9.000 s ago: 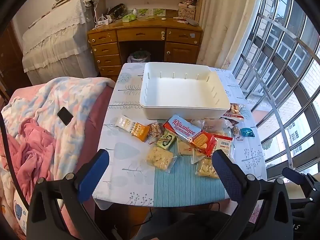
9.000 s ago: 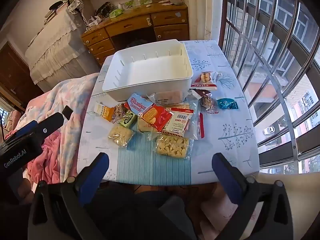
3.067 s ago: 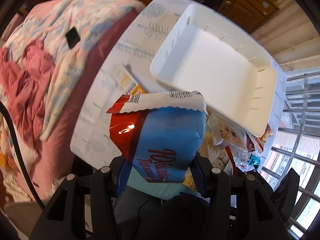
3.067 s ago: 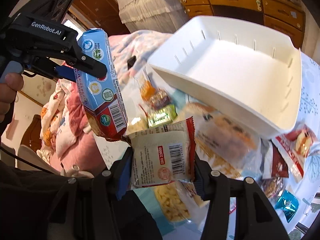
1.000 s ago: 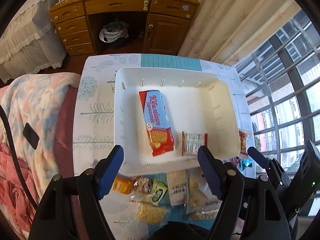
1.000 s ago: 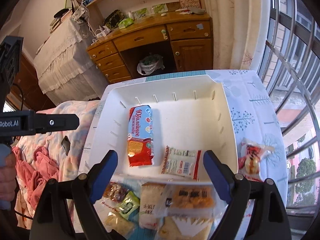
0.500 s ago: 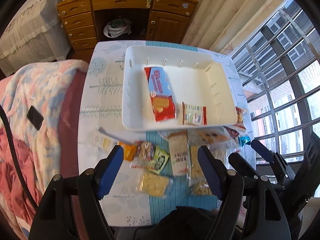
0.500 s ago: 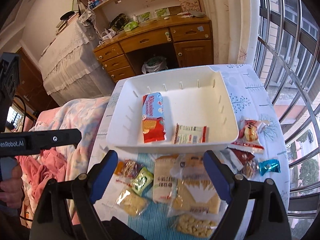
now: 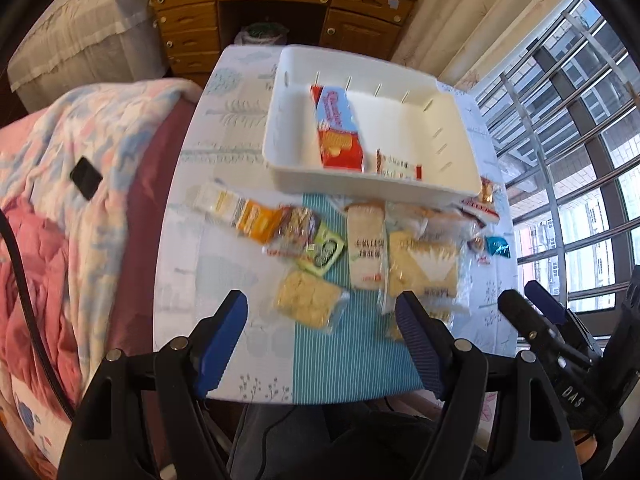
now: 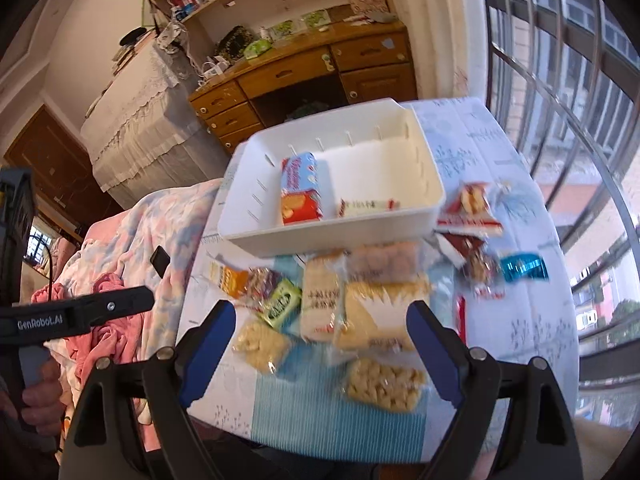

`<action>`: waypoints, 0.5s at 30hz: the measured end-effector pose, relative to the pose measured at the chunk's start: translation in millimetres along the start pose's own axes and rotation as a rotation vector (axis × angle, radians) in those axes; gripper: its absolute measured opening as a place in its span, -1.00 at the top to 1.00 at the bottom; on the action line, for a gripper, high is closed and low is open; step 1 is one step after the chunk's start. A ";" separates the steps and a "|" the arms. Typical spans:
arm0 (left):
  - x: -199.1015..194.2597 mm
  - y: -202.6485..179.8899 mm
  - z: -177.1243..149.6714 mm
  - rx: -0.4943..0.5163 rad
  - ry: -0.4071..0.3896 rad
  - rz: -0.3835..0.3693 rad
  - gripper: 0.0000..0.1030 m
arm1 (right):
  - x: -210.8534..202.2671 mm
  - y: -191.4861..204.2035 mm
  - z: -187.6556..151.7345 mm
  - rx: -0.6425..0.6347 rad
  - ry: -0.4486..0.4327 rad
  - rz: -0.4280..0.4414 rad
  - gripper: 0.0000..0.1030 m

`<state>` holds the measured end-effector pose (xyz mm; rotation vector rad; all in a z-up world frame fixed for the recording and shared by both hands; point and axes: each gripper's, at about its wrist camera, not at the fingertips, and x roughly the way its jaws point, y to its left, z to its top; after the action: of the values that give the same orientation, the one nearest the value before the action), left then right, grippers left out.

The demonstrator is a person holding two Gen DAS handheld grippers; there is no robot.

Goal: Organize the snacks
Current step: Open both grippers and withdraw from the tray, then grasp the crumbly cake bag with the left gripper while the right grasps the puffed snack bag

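From the left wrist camera, the left gripper points steeply down at the small table with the white and teal cloth. Its blue jaws stand wide apart and hold nothing. They hang above the near edge of the table. The white plastic bin sits at the far end of the table. Inside it lies a long red and blue cookie pack. Its long side runs from the far wall of the bin to the near wall, with the red end close to us. Just beside it, by the near wall, lies a small white and red snack packet, lying crosswise. In front of the bin many snacks lie loose: a yellow and orange bar toward the left edge, a green packet, a clear bag of pale crackers and a tall white bag. A small teal candy lies near the right edge. The right gripper shows at the lower right.

From the right wrist camera, the right gripper tilts down over the near half of the table, jaws wide and holding nothing. The bin is at the far end with the cookie pack pointing away from us. A hand at the left holds the left gripper's black handle.
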<state>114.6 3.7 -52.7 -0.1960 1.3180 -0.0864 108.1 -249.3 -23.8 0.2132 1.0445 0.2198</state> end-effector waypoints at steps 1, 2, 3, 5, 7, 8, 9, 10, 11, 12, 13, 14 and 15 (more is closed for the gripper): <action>2.4 1.0 -5.0 -0.005 0.007 0.004 -0.46 | 0.2 -3.9 -5.1 0.015 0.010 0.000 -0.71; 5.5 2.4 -10.7 -0.009 0.016 0.010 -0.46 | 0.9 -6.1 -8.8 0.026 0.018 -0.001 -0.71; 9.4 4.3 -16.9 -0.013 0.025 0.018 -0.46 | 2.3 -9.7 -13.7 0.040 0.029 0.000 -0.71; 17.9 7.6 -26.5 -0.021 0.048 0.032 -0.46 | 6.1 -15.1 -21.5 0.065 0.049 0.003 -0.71; 24.2 10.4 -31.9 -0.029 0.066 0.038 -0.46 | 12.3 -22.5 -29.6 0.105 0.084 0.006 -0.71; 28.3 12.2 -34.6 -0.033 0.076 0.039 -0.46 | 14.8 -25.2 -33.4 0.121 0.099 0.007 -0.71; 33.1 14.2 -37.2 -0.038 0.087 0.042 -0.47 | 18.6 -29.5 -37.1 0.146 0.121 0.011 -0.71; 37.0 16.1 -38.9 -0.042 0.095 0.043 -0.47 | 21.0 -32.3 -38.9 0.160 0.132 0.012 -0.71; 41.7 17.3 -40.2 -0.045 0.104 0.043 -0.48 | 24.7 -36.4 -42.1 0.181 0.149 0.010 -0.71; 46.8 18.2 -41.3 -0.046 0.113 0.041 -0.55 | 28.2 -40.1 -44.6 0.197 0.164 0.002 -0.71; 51.0 18.4 -41.7 -0.045 0.120 0.040 -0.60 | 32.0 -43.9 -47.0 0.211 0.177 -0.015 -0.71; 55.5 19.0 -41.8 -0.043 0.129 0.039 -0.64 | 34.7 -46.6 -48.7 0.222 0.187 -0.024 -0.71; 62.2 19.1 -40.9 -0.039 0.141 0.037 -0.65 | 37.8 -50.1 -50.4 0.238 0.201 -0.028 -0.71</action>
<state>89.6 7.7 -125.2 -0.2021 1.4638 -0.0438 86.4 -283.2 -93.5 0.3976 1.2735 0.0920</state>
